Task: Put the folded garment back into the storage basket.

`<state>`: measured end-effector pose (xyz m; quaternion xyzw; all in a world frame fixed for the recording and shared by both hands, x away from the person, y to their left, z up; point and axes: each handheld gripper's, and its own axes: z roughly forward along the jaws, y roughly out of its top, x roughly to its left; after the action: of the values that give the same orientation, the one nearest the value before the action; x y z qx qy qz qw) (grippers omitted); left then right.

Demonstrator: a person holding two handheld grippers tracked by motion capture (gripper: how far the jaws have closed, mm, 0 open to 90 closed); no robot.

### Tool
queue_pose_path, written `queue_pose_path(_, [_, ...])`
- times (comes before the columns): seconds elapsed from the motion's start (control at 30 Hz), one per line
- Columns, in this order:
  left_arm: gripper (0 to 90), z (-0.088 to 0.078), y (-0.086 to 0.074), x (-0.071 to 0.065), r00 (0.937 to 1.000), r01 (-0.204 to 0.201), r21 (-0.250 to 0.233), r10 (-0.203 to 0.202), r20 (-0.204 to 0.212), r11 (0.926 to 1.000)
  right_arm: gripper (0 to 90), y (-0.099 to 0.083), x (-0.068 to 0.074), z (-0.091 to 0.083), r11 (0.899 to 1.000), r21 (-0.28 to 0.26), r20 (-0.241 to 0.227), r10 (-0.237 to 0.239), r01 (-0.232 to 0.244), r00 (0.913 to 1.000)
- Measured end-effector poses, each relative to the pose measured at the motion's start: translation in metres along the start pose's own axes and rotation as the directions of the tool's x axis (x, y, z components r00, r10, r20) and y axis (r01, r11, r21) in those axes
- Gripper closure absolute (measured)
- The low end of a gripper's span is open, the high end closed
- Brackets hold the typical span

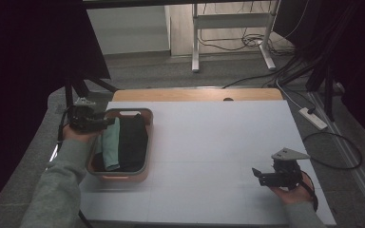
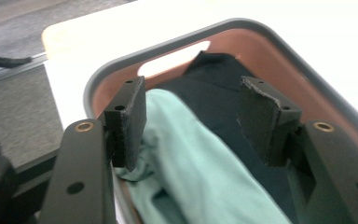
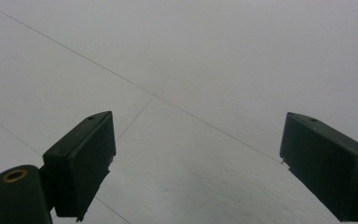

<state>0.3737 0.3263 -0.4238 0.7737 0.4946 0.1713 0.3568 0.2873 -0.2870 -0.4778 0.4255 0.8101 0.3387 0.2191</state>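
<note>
- A brown basket (image 1: pixel 145 142) with a grey rim sits on the left part of the white table (image 1: pixel 218 142).
- A folded green cloth (image 1: pixel 110 145) lies in the left side of the basket.
- A folded black cloth (image 1: pixel 133 142) lies right beside it and touches it.
- The left gripper (image 1: pixel 105 121) is over the near-left edge of the basket, just above the green cloth.
- In the left gripper view its jaws stand apart, with the green cloth (image 2: pixel 200 172) under the gap and the black cloth (image 2: pixel 214 88) behind.
- The left pad (image 2: pixel 133 123) is very close to the green cloth. I cannot tell if it touches it. The other pad is clear of it, so the jaws are let go and hold nothing.
- The bottom of the green cloth is cut off in that view, so the whole cloth cannot be seen.
- The basket (image 2: pixel 168 42) has a hand hole in its far wall, and the bright table shines through it.
- The right gripper (image 1: pixel 257 175) is over the right side of the table, well apart from the basket.
- In the right gripper view its jaws are wide apart with bare table (image 3: pixel 191 70) between them.
- A sleeve (image 1: pixel 57 190) covers the left arm, and the left hand is partly hidden by the gripper.
- The room behind the table is dark and hard to make out.
</note>
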Motion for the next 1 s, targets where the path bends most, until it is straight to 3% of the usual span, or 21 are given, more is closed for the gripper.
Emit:
queue_pose_path(0.7, [38.4,0.003,-0.007,-0.026,0.9946,-0.048,-0.03,0.051,0.09,0.9984,10.5,0.0,-0.001,0.0,1.0,-0.001,-0.003,-0.001,0.001,1.0])
queue_pose_path(1.0, [35.4,-0.003,-0.014,-0.039,0.9927,-0.052,-0.055,0.058,0.106,0.9971,10.5,0.0,-0.002,0.001,1.0,-0.003,-0.012,0.001,-0.001,0.9999])
